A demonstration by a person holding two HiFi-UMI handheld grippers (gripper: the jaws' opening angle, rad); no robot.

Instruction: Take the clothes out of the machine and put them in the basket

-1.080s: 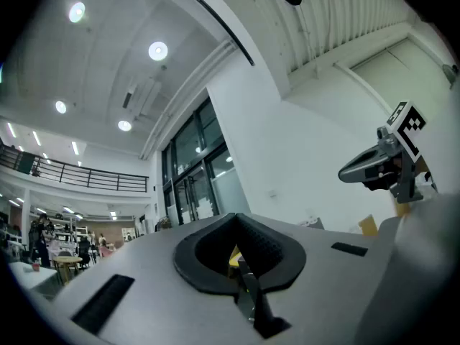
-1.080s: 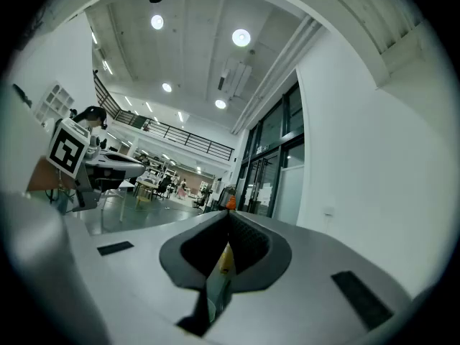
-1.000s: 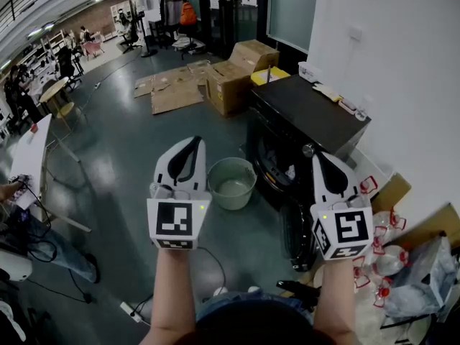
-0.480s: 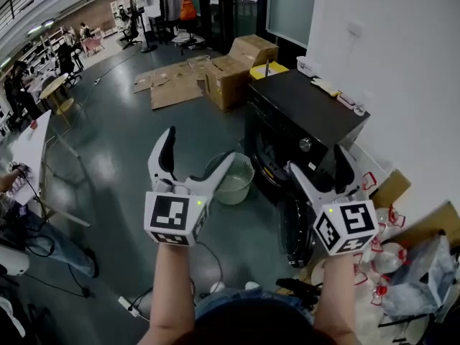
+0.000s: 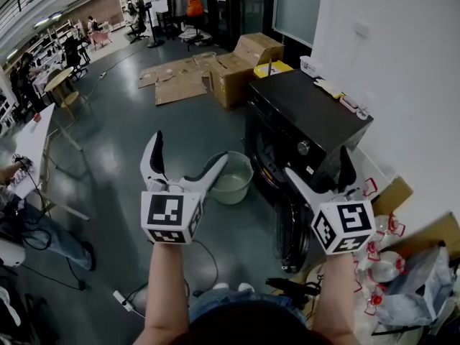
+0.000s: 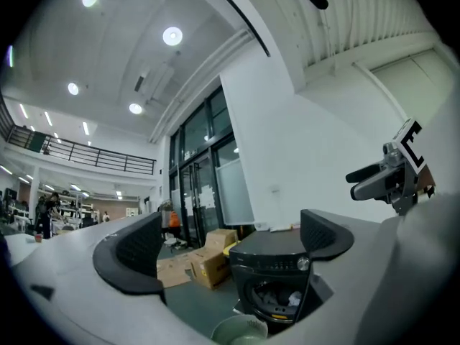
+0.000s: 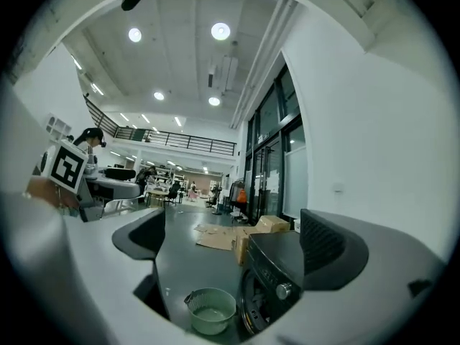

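A black washing machine [image 5: 305, 110] stands against the white wall, its round door [image 5: 289, 228] swung open. Clothes [image 6: 279, 297] lie inside the drum. A pale green basket [image 5: 231, 180] sits on the floor just left of the machine and holds no clothes. My left gripper [image 5: 188, 149] hovers above the basket. My right gripper [image 5: 318, 162] hangs in front of the machine's opening. Both have just been opening their jaws, which stand wide with nothing between them. The machine [image 7: 277, 268] and the basket [image 7: 210, 311] also lie ahead in the right gripper view.
Cardboard boxes [image 5: 241, 67] and flattened cardboard [image 5: 176, 85] lie on the floor beyond the machine. Bottles with red caps [image 5: 381, 246] and a plastic bag crowd the right side. A white table [image 5: 32, 146] stands at the left, and a power strip with cable [image 5: 122, 302] lies near my feet.
Both grippers went from shut to wide open. Both hands sank a little and shifted slightly toward the machine.
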